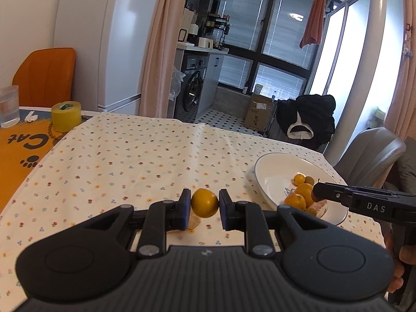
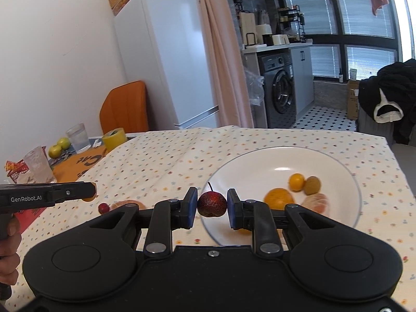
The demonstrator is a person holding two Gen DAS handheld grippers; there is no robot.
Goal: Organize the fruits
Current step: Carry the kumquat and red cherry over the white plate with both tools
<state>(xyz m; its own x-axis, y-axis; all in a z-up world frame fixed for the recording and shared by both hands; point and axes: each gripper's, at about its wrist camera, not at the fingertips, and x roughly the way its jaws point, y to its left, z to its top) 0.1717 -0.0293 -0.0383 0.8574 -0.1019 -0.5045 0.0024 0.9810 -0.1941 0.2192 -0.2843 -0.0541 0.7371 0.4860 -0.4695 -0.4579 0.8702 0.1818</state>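
Both of my jaws are closed on fruit. My left gripper squeezes a small yellow orange and holds it up over the flowery cloth on the bench. My right gripper pinches a dark red fruit with a thin stem, right over the near edge of the white plate.

Some fruit is in the plate already: a big orange, a little orange, a brownish green fruit and a peeled orange. A small red fruit and another peeled orange lie on the cloth, close to my left gripper. Two green apples sit far off, beside a glass.

I think a few things could go wrong. The red fruit is round and I only touch its sides, so it could slip and roll off the plate's edge. If I let go from too high, it could bounce out. My two grippers are near each other, so they could bump. Squeezing hard could squash soft fruit.
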